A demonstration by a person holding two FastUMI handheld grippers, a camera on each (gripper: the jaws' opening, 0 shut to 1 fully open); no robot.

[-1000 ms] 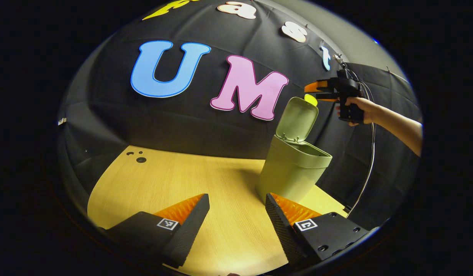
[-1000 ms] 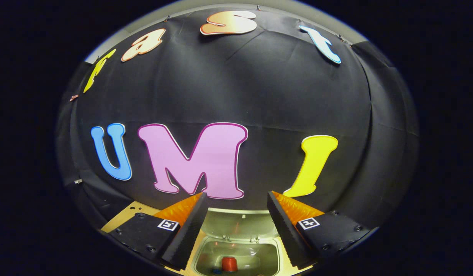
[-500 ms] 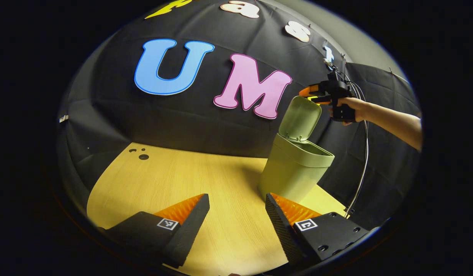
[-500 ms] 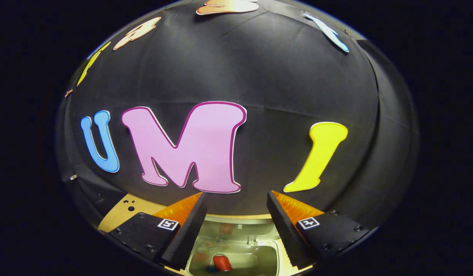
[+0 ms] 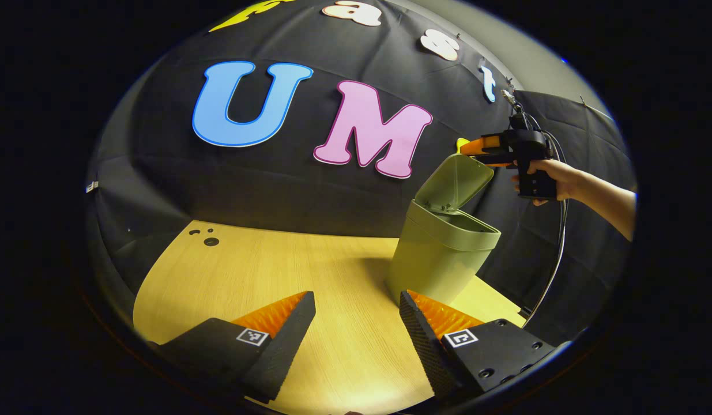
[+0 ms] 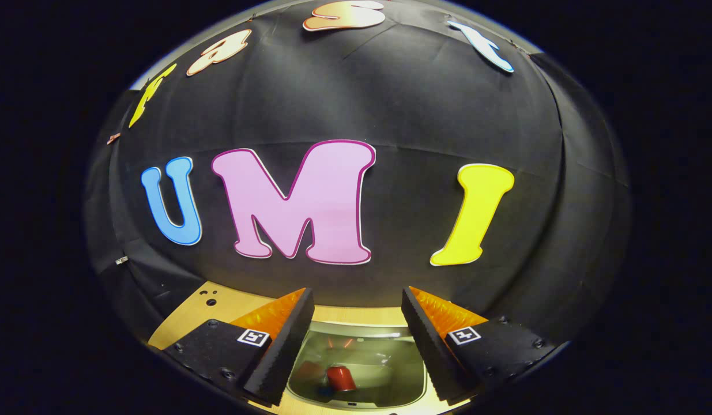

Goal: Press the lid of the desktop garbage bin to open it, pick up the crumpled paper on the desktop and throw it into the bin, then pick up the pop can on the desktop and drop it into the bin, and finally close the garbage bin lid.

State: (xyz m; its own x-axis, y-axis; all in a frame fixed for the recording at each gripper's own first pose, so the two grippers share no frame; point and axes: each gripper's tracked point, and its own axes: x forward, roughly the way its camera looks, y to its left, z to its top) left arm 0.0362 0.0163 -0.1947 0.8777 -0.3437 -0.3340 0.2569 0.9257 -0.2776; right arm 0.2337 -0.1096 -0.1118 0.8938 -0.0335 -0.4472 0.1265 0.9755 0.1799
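Left gripper view shows the pale green plastic bin (image 5: 442, 259) standing on the light wooden table (image 5: 263, 276), its hinged green lid (image 5: 456, 183) tilted half-raised, the right gripper (image 5: 477, 151) at the lid's top edge. Right gripper view looks down inside: a red pop can (image 6: 340, 378) lies within. Both grippers, including the left gripper (image 5: 356, 323), are spread and empty.

Pale green bin (image 5: 433, 259) and lid (image 5: 456, 183); red pop can (image 6: 341, 377) inside; light wood-grain desktop (image 5: 275, 276)

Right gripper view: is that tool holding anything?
No. The right tool is open and empty above the bin; the red can lies inside the bin. The left tool is empty too.
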